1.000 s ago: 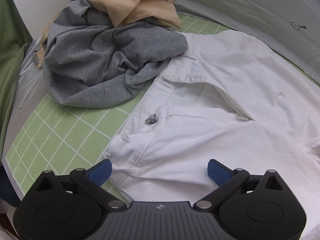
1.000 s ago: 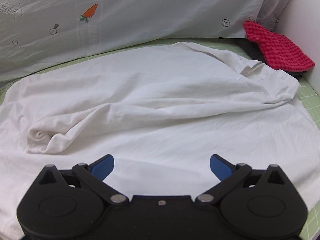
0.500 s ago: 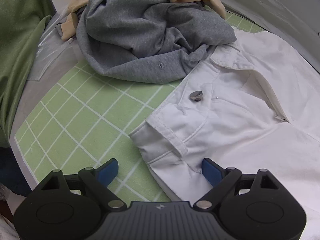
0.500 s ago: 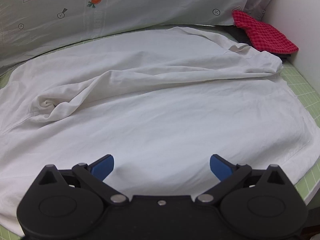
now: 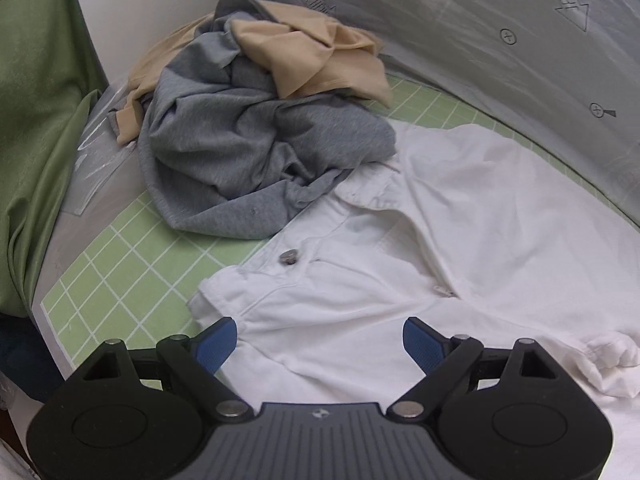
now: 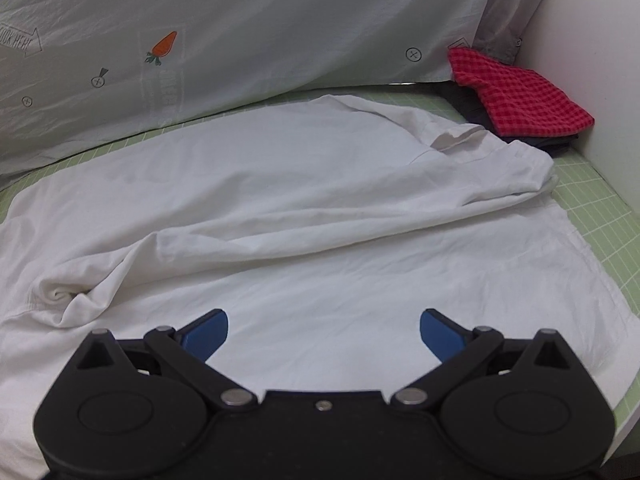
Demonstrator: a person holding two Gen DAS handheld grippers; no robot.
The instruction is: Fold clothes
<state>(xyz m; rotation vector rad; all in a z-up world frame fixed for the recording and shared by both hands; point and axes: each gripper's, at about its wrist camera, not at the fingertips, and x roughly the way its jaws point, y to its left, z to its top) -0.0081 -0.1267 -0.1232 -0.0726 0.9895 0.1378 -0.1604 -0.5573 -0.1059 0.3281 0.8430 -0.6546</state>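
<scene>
White trousers (image 5: 460, 240) beneath both downward-tilted, wide-open tongs (image 5: 320, 340)

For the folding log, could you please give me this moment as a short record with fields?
garment in work: white trousers, spread flat on the green grid mat
fly: open, metal button showing
left gripper: open, above the waistband
right gripper: open, above the legs
waiting pile: grey garment, beige garment on top
far right: red checked cloth

- A staged recording setup, not a lived-in room: a green gridded cutting mat (image 5: 132, 264) covers the table.
- Printed sheet backdrop (image 6: 256, 28), plain white side wall (image 6: 592, 60).
</scene>
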